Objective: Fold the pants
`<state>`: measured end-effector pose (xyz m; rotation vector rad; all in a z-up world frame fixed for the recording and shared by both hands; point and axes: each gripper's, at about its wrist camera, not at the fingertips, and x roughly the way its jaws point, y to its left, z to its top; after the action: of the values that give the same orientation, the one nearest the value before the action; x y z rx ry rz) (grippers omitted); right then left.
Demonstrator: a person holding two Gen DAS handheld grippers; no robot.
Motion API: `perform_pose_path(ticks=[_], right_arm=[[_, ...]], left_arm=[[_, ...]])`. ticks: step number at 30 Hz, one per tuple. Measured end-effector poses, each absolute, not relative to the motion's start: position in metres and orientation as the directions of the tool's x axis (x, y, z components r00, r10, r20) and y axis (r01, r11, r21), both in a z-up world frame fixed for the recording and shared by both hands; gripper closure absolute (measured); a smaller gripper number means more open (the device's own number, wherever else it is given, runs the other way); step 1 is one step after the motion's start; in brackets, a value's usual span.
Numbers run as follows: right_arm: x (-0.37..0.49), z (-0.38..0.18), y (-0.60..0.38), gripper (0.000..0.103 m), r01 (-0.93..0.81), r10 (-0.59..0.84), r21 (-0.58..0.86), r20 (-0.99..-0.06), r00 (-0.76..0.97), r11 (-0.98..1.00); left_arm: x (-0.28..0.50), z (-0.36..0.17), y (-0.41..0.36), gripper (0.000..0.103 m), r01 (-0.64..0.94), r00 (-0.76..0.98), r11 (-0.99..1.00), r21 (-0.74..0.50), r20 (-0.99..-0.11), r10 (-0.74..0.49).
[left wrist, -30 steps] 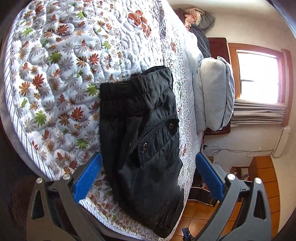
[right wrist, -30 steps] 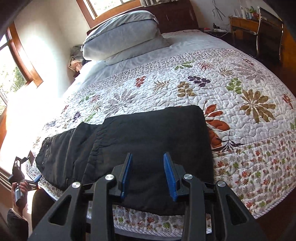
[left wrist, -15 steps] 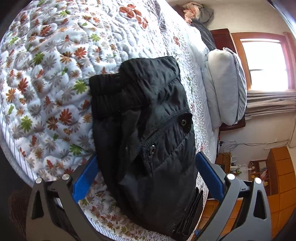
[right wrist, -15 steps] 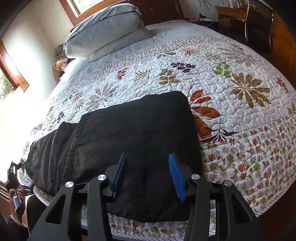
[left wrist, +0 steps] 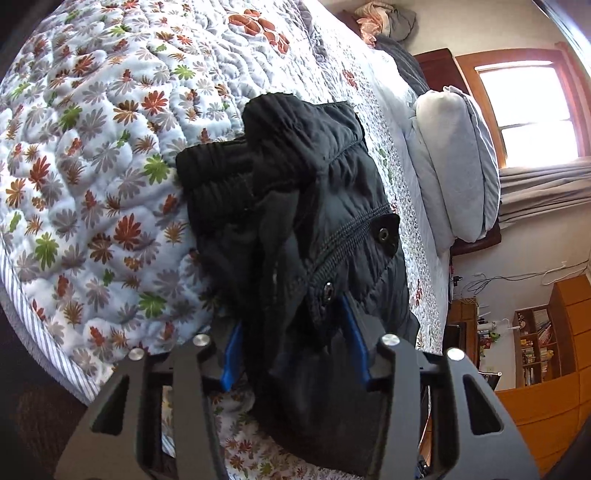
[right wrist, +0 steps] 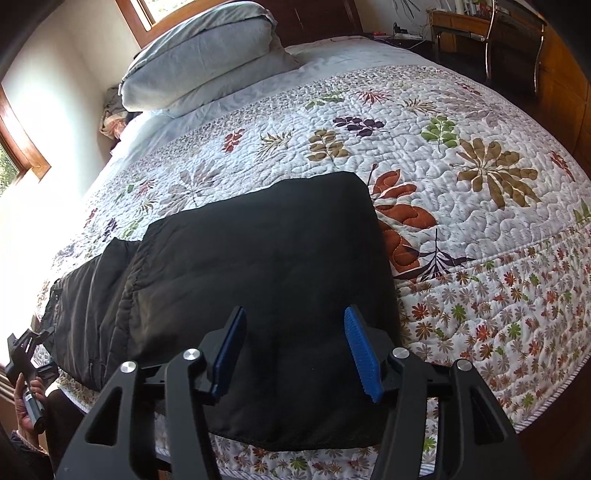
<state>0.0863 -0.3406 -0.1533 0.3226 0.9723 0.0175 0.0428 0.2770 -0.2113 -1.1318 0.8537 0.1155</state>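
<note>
Black padded pants (right wrist: 236, 280) lie folded lengthwise along the near edge of a bed with a floral quilt (right wrist: 443, 192). In the left wrist view my left gripper (left wrist: 291, 332) has its blue pads closed onto a bunched end of the pants (left wrist: 303, 236), near a snap button; the cloth is lifted and crumpled. In the right wrist view my right gripper (right wrist: 295, 350) is open, its blue pads apart just above the other end of the pants, holding nothing. The left gripper also shows small in the right wrist view (right wrist: 26, 347).
Grey pillows (right wrist: 207, 62) lie at the head of the bed. A window (left wrist: 528, 110) with curtains is beyond them. A wooden desk and chair (right wrist: 491, 33) stand at the far side. Wooden shelves (left wrist: 535, 347) and floor lie past the bed edge.
My left gripper moved in over the pants end and closed on it, bunching the cloth. My right gripper opened wider and moved forward over the other end.
</note>
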Motion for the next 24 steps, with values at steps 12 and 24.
perform_pose_path(ticks=[12, 24], right_arm=[[0.085, -0.154, -0.339, 0.043, 0.127, 0.155, 0.270, -0.811, 0.564, 0.954], [0.087, -0.153, -0.347, 0.042, 0.145, 0.154, 0.282, -0.809, 0.568, 0.948]], left_arm=[[0.044, -0.184, 0.261, 0.089, -0.369, 0.758, 0.559, -0.742, -0.589, -0.282], [0.060, -0.104, 0.175, 0.088, -0.007, 0.824, 0.830, -0.558, -0.473, -0.312]])
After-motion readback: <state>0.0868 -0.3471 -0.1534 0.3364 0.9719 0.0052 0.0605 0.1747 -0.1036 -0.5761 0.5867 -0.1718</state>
